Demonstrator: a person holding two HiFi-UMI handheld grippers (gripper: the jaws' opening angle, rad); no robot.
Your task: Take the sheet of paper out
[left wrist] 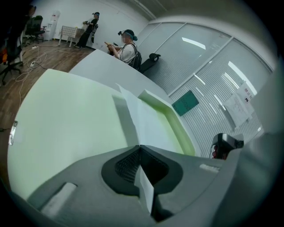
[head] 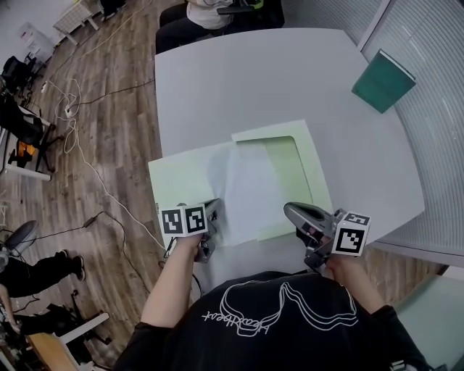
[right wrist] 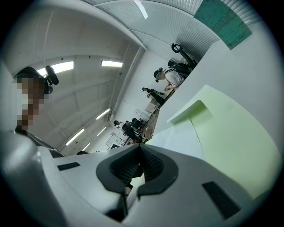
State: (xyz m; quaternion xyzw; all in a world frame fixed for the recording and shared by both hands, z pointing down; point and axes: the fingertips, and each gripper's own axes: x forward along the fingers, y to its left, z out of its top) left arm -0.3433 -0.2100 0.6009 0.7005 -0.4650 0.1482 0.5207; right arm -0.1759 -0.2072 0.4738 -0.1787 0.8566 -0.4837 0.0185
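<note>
A light-green folder lies open near the front edge of the white table. A white sheet of paper lies across its middle, partly out of the pocket. My left gripper is shut on the sheet's near left corner. In the left gripper view the sheet runs edge-on into the closed pads of that gripper, with the folder's flap to the left. My right gripper is at the folder's near right edge, rolled on its side. In the right gripper view its jaws are closed on a pale thin edge, with the folder beyond.
A teal book lies at the table's far right corner. A person sits at the far side. The table's front edge is just under both grippers. Cables and chairs are on the wooden floor to the left.
</note>
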